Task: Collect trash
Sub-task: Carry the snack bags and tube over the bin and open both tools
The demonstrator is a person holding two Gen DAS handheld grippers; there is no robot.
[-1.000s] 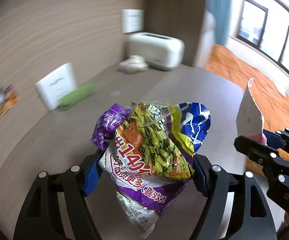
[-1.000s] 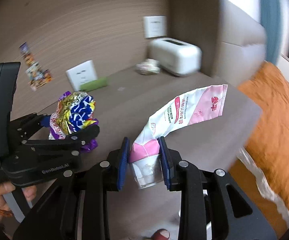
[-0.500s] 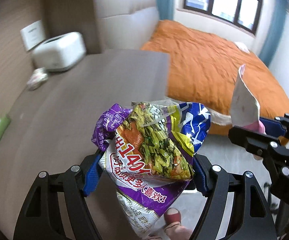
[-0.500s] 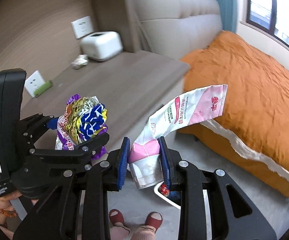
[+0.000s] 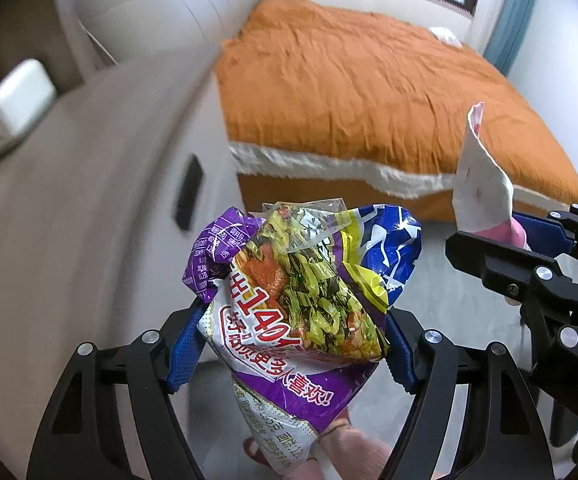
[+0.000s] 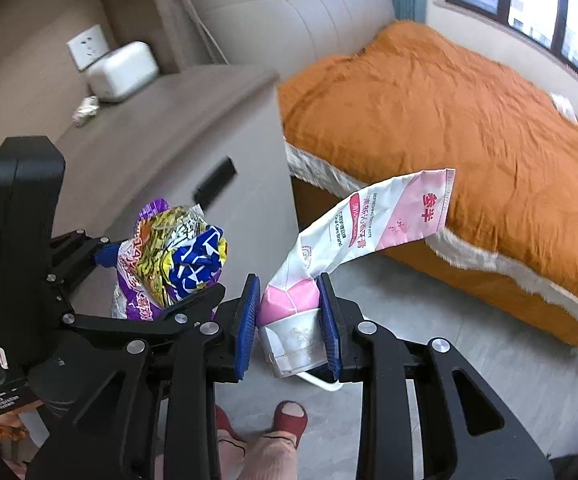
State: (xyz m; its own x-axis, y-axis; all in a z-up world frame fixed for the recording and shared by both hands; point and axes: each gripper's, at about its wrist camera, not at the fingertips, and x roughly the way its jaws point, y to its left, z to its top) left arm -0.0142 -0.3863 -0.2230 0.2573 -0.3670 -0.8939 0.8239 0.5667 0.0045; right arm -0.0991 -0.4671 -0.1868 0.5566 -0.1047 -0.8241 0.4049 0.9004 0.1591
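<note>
My left gripper is shut on a crumpled purple, yellow and blue snack wrapper, held in the air beside the cabinet. The same wrapper shows at the left of the right wrist view, with the left gripper around it. My right gripper is shut on the cap end of a flattened pink and white toothpaste tube, whose tail sticks up to the right. From the left wrist view that tube rises at the right edge, above the right gripper's dark fingers.
A grey cabinet with a white box and a small crumpled scrap on top stands at left. A bed with an orange cover fills the right. The person's feet in red slippers stand on the grey floor.
Both grippers have swung away from the cabinet top and down toward the floor by the bed, rolling as they went. Each still grips its piece of trash.
</note>
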